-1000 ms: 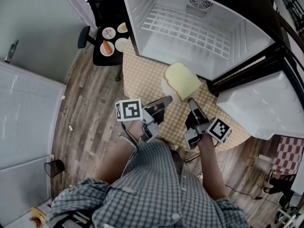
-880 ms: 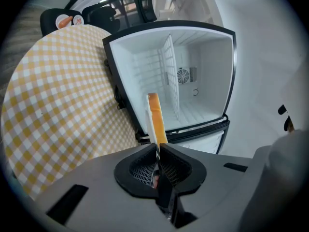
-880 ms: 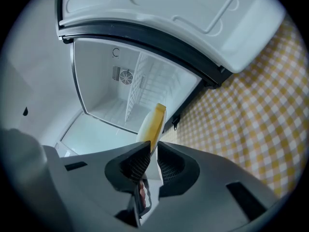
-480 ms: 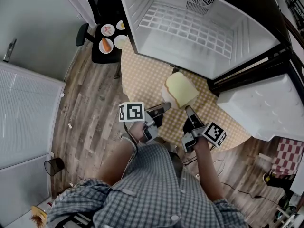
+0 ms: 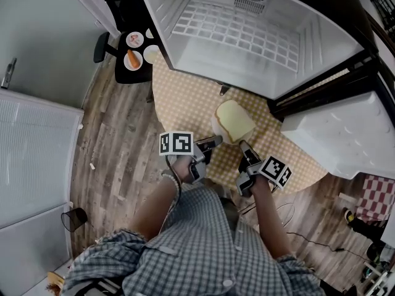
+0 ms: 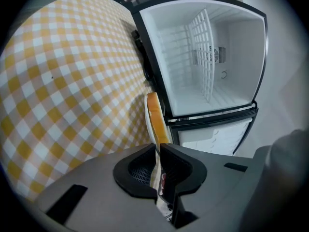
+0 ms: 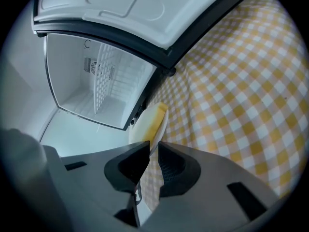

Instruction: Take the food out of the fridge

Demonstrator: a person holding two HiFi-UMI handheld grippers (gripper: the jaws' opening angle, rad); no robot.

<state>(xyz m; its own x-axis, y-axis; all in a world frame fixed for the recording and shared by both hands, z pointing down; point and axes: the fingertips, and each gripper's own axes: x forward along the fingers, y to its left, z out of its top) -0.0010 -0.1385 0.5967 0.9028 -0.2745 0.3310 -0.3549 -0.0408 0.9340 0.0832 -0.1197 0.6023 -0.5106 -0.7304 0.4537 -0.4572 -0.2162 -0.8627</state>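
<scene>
A pale yellow slice of bread [image 5: 234, 119] lies on a white plate [image 5: 217, 128], low over the yellow-checked table [image 5: 185, 97] in front of the open fridge [image 5: 247, 36]. My left gripper [image 5: 215, 141] pinches the plate's near-left rim; its jaws are opening, with the rim between them. My right gripper [image 5: 243, 145] is shut on the near-right rim. In the left gripper view the plate [image 6: 148, 117] stands edge-on between the left gripper [image 6: 158, 149] jaws. The right gripper view shows the bread [image 7: 153, 122] and rim in the right gripper [image 7: 150, 151].
The fridge compartment holds only a white wire shelf [image 5: 228, 32]. Its open door [image 5: 336, 137] juts out at the right, beside the table. A small black stool [image 5: 126, 73] at the left carries small plates of food [image 5: 133, 59]. Wooden floor surrounds the table.
Both grippers have come down and toward me with the plate, from in front of the fridge opening to just above the tablecloth. The plate sits lower and looks smaller.
</scene>
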